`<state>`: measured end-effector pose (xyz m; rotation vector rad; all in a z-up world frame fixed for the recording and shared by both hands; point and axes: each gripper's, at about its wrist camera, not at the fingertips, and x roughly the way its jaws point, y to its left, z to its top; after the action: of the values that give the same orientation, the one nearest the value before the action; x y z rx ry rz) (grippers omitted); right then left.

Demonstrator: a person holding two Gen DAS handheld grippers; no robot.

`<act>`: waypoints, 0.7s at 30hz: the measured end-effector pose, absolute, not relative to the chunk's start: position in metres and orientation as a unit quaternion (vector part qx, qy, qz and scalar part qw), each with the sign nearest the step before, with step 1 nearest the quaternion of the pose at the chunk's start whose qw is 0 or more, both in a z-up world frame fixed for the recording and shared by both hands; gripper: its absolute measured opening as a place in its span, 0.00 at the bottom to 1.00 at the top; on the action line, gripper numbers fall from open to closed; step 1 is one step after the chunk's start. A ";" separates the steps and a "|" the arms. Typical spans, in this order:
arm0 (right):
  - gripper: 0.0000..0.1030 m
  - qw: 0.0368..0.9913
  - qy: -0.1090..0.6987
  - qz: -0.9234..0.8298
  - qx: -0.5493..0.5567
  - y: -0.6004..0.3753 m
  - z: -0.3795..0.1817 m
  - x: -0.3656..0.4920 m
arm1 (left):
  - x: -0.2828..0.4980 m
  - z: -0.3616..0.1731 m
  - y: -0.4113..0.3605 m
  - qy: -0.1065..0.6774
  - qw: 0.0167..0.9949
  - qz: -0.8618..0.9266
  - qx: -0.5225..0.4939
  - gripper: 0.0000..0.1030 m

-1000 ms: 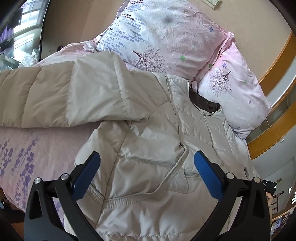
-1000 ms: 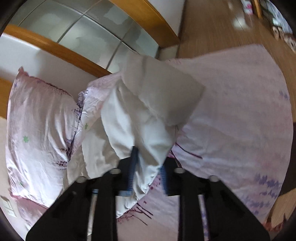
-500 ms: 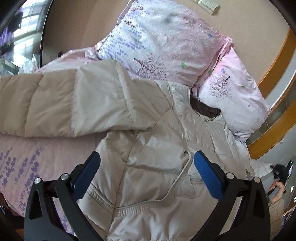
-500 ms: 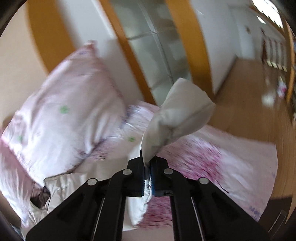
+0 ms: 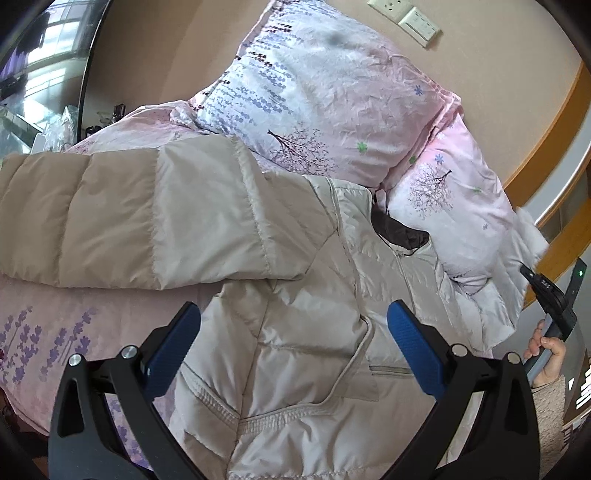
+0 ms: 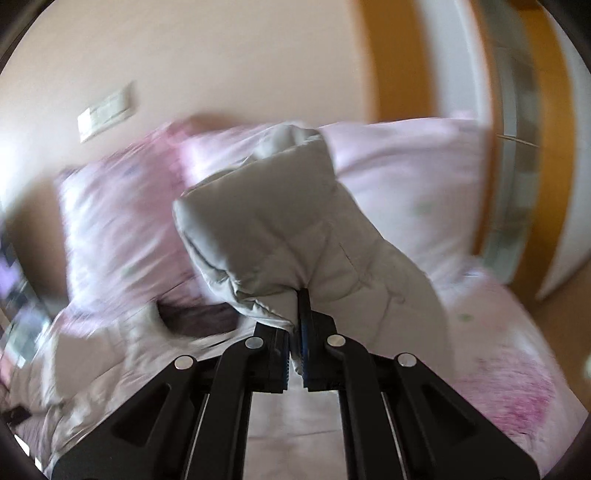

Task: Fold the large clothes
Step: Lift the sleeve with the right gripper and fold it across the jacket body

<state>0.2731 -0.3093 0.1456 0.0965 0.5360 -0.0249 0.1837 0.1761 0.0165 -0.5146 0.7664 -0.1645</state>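
The right tool (image 6: 295, 328) is clenched on the cuff end of the puffer jacket's sleeve (image 6: 288, 229), the fabric pinched between its blue pads and bulging up above them, lifted clear of the bed. The left tool (image 5: 293, 332) is released, its blue pads spread wide and hovering over the jacket's lower front without touching it. The beige puffer jacket (image 5: 303, 332) lies face up on the bed, collar toward the pillows, with a dark brown lining (image 5: 400, 234) showing at the neck. Its other sleeve (image 5: 147, 218) stretches out flat to the left in the left wrist view, across the pink floral sheet (image 5: 48, 332). Two pink floral pillows (image 5: 332, 99) lean against the beige wall behind the collar. A wall socket plate (image 5: 404, 14) sits above them. At the right edge of the left wrist view, a hand (image 5: 546, 354) holds the right tool's handle, with a knitted sleeve cuff (image 5: 550, 402) below it. The right wrist view is blurred around the sleeve.
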 end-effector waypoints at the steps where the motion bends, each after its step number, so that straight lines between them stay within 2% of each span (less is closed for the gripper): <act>1: 0.04 0.959 0.280 0.011 0.041 -0.293 0.139 0.279 | 0.184 0.016 0.177 0.369 0.892 -0.078 -0.250 0.98; 8: 0.04 0.896 0.432 0.105 -0.013 -0.188 0.061 0.320 | 0.183 0.018 0.183 0.369 0.892 -0.074 -0.252 0.98; 15: 0.06 0.866 0.487 0.100 -0.051 -0.155 0.026 0.326 | 0.183 0.016 0.192 0.370 0.891 -0.063 -0.255 0.98; 18: 0.10 0.843 0.516 0.101 -0.112 -0.144 0.019 0.323 | 0.183 0.016 0.192 0.367 0.893 -0.065 -0.252 0.98; 21: 0.20 0.827 0.525 0.102 -0.177 -0.128 0.014 0.314 | 0.180 0.020 0.187 0.347 0.905 -0.070 -0.236 0.98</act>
<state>0.3135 -0.1280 0.0136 -0.3759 1.1145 0.2159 0.1800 0.1872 0.0201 -0.4876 0.7172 -0.1443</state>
